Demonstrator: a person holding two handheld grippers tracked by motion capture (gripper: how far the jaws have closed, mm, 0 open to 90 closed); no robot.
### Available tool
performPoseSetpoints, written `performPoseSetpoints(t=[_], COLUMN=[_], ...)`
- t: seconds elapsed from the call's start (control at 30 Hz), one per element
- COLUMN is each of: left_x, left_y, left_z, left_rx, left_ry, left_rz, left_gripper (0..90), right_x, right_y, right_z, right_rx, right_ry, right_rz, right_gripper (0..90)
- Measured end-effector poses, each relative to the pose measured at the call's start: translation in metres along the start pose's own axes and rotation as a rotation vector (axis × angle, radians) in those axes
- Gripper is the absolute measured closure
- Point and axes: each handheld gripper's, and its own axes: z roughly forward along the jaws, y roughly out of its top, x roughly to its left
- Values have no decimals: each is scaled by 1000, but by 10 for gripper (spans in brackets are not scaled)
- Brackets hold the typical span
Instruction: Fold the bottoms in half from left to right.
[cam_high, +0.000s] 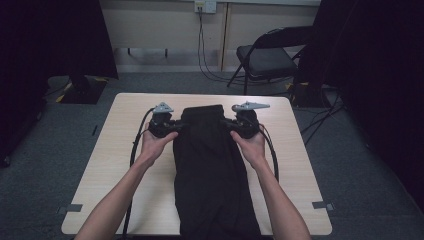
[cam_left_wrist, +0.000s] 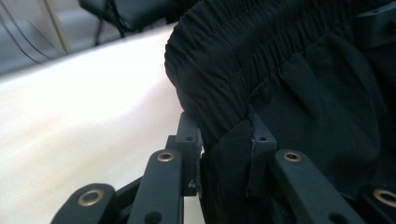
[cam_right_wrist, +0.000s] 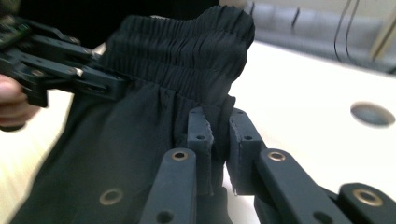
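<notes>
High view. A black garment (cam_high: 212, 170) is laid lengthwise down the middle of the table (cam_high: 125, 150), running from the 12 o'clock end to the 6 o'clock edge, where it hangs over. Its elastic waistband (cam_high: 202, 112) is at the 12 o'clock end. The left tongs (cam_high: 176, 126) are set against the waistband from 9 o'clock, and the right tongs (cam_high: 226, 124) from 3 o'clock. Each is held in a hand, with forearms entering from 6 o'clock. A cable (cam_high: 135, 145) is trailed from the left tongs toward 6 o'clock. A folding chair (cam_high: 267, 57) is placed on the floor beyond the table, at 1 o'clock.

Left gripper view. The left tongs (cam_left_wrist: 224, 140) are closed on the garment (cam_left_wrist: 317, 116): a fold of cloth just under the gathered waistband (cam_left_wrist: 224, 60) is pinched between the two pads. The bare table (cam_left_wrist: 84, 116) is seen at 9 o'clock.

Right gripper view. The right tongs (cam_right_wrist: 219, 135) are closed on the garment (cam_right_wrist: 130, 140), with a thin fold of cloth clamped between the pads just below the waistband (cam_right_wrist: 182, 51). The left tongs (cam_right_wrist: 119, 84) are seen at 10 o'clock, gripping the opposite side of the waistband. The table (cam_right_wrist: 303, 112) is seen at 3 o'clock, with a round hole (cam_right_wrist: 372, 114) in it.
</notes>
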Motion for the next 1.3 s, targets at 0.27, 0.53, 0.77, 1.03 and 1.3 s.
performPoseSetpoints(t=[0.27, 0.53, 0.77, 1.03, 1.3], left_x=[11, 16, 13, -10, -56], left_y=[54, 104, 180, 148, 95], left_z=[-36, -61, -105, -113, -126], left_rx=[-79, -161, -264, -235, -242], left_ry=[53, 102, 184, 110, -34], left_rz=[41, 59, 121, 172, 151], left_gripper=[728, 731, 736, 734, 733], right_x=[17, 25, 43, 41, 48], right_y=[67, 124, 191, 176, 104], right_z=[-11, -23, -45, -66, -100], right_rx=[-76, -129, -242, -260, -234], right_ry=[4, -25, -40, 34, 144], right_rz=[-69, -107, -134, -139, -117], right_gripper=[808, 810, 811, 811, 811])
